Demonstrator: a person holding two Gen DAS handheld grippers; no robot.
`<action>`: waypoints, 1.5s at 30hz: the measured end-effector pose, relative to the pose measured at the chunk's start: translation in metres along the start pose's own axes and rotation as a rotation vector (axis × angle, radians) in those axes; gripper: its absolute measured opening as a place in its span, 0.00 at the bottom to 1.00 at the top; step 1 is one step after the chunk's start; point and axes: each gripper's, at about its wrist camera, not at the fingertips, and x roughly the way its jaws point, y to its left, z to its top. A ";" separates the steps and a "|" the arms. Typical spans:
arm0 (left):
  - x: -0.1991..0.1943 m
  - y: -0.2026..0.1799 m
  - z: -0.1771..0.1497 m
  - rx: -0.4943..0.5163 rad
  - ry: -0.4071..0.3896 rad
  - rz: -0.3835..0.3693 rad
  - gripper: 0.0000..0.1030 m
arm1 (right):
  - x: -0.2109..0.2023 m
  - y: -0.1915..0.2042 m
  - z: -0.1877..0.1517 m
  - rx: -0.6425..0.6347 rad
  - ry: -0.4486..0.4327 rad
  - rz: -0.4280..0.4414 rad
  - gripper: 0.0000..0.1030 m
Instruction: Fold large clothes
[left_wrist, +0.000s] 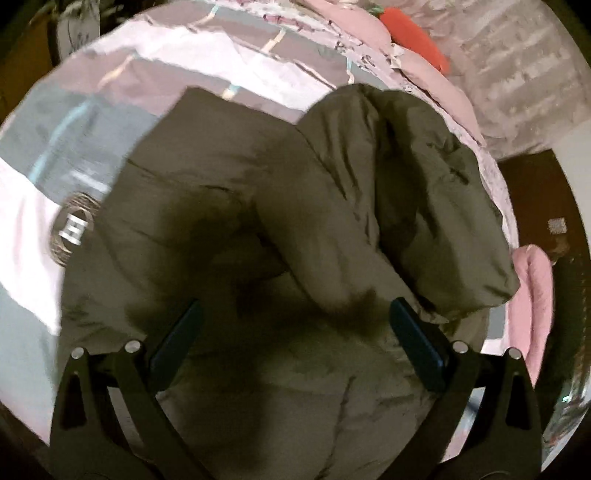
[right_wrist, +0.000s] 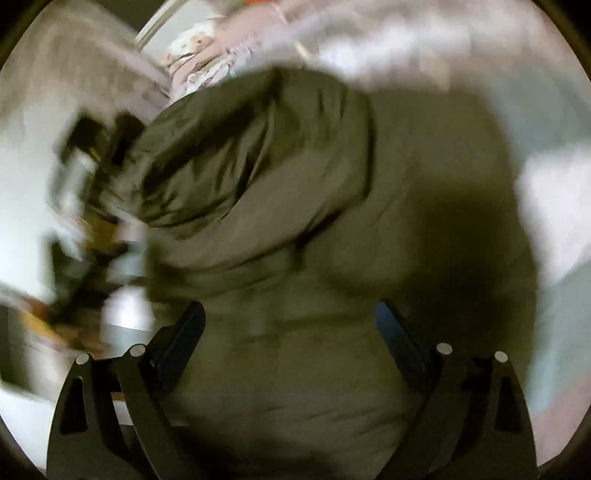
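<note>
Olive padded jacket (left_wrist: 229, 206), the garment to be folded, lies spread over a bed (left_wrist: 207, 70) and fills most of both wrist views. One puffy sleeve (left_wrist: 424, 192) is already laid inward across the body panel, forming a raised roll; in the right wrist view the same roll (right_wrist: 236, 166) sits ahead and to the left of the fingers. Left gripper (left_wrist: 295, 332) hangs above the jacket body with its jaws spread wide and nothing between them. Right gripper (right_wrist: 291, 332) is likewise released, poised over the fabric; whether either set of pads touches the cloth cannot be told.

Judged step: settling the folded sleeve and choosing the next grasp. To do it well, each gripper should pinch through the full thickness of the padding at an outer edge, as the slippery shell may slide off a shallow bite, and both should lift and carry together so the bulk does not spring open.

Surface: bedcover in grey, white and pale pink blocks with thin teal stripes. An orange-red cushion (left_wrist: 413, 37) lies at the far side and a pink quilt (left_wrist: 535, 295) at the right edge. The right wrist view is motion-blurred; the dark clutter at its left cannot be identified.
</note>
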 end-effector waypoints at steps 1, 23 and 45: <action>0.009 0.000 0.001 -0.019 0.011 -0.008 0.98 | 0.004 0.000 -0.002 0.027 0.006 0.016 0.91; 0.057 -0.059 -0.043 0.039 0.328 -0.090 0.35 | -0.014 0.014 -0.009 -0.092 -0.339 -0.099 0.90; 0.063 -0.061 -0.017 0.259 0.075 0.206 0.65 | 0.122 0.086 0.029 -0.403 -0.209 -0.373 0.41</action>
